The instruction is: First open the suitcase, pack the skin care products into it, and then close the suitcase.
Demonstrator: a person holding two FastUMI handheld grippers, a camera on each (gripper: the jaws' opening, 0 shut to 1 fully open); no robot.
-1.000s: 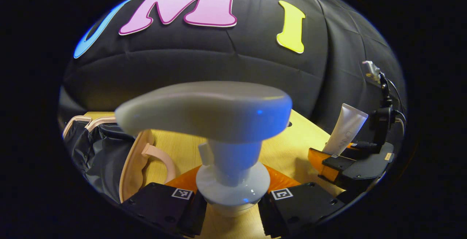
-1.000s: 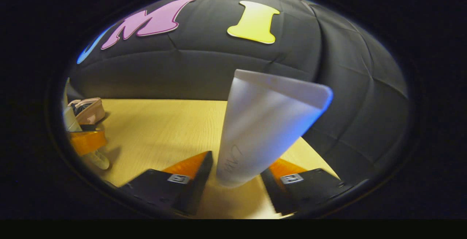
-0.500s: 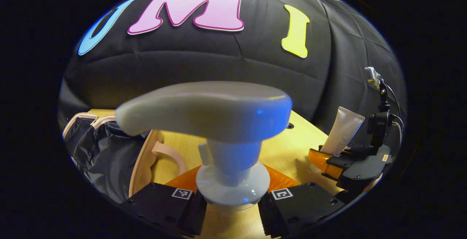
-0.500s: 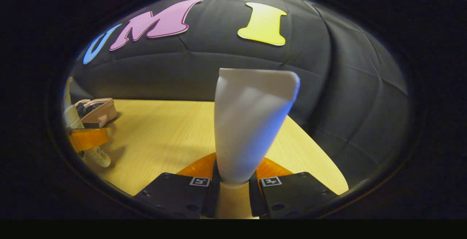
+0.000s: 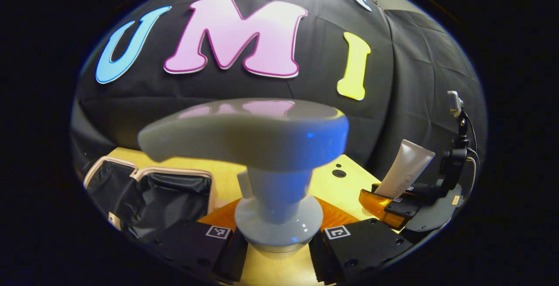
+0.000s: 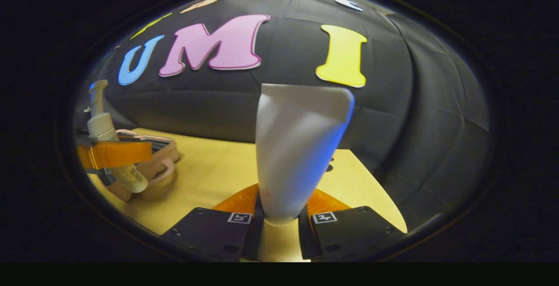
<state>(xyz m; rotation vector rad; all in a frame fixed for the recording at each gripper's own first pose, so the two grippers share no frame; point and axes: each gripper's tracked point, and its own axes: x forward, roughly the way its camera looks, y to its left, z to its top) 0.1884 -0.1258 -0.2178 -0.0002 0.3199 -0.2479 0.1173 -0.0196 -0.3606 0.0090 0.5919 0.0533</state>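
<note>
Now both grippers loaded, suitcase open on the table.

Suitcase [image 5: 148, 190] lies open on the wooden table [image 6: 209, 172], dark lining showing, pink rim. Right of the suitcase, my left gripper [image 5: 277, 244] is clamped on the neck of the pump bottle [image 5: 262, 146], held upright. Farther right of the suitcase, my right gripper [image 6: 277, 233] is clenched on the white tube [image 6: 297, 146], cap end down between the fingers.
</note>
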